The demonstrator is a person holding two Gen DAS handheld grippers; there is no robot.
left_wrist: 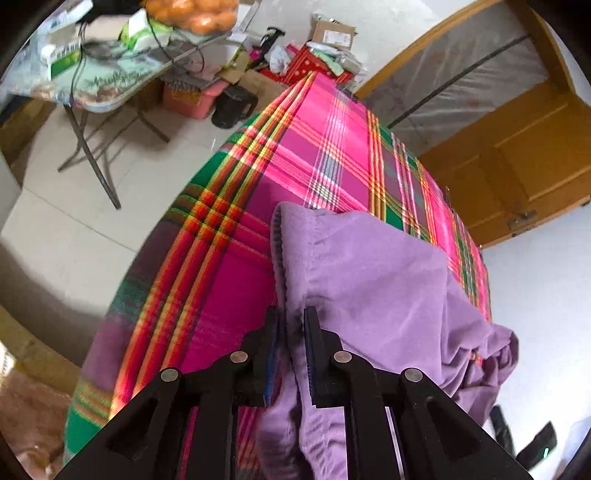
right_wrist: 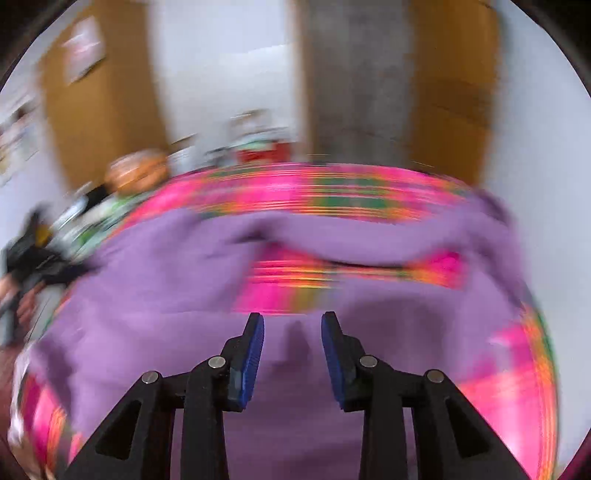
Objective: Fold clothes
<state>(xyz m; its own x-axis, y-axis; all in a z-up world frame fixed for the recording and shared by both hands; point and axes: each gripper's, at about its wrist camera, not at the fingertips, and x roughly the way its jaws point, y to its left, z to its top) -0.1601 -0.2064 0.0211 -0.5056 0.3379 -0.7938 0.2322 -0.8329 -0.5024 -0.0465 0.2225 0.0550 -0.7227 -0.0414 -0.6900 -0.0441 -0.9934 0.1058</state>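
Note:
A purple garment [left_wrist: 369, 266] lies on a bed under a pink, green and orange plaid cover [left_wrist: 221, 288]. One end of it rises off the cover into my left gripper [left_wrist: 291, 314], whose pads are shut on a bunched fold, with the loose cloth hanging down below them. The right wrist view is smeared by motion. In it the purple garment [right_wrist: 166, 277] spreads wide over the plaid cover [right_wrist: 332, 192], with a strip of cover showing through a gap in the cloth. My right gripper [right_wrist: 291, 317] hovers over the garment, open, with nothing between its blue pads.
Left of the bed stands a folding table [left_wrist: 110, 85] piled with boxes, cables and a bag of oranges [left_wrist: 195, 14]. A black jug [left_wrist: 232, 105] and boxes sit on the tiled floor [left_wrist: 74, 206]. Wooden panels [left_wrist: 517, 155] line the bed's far side.

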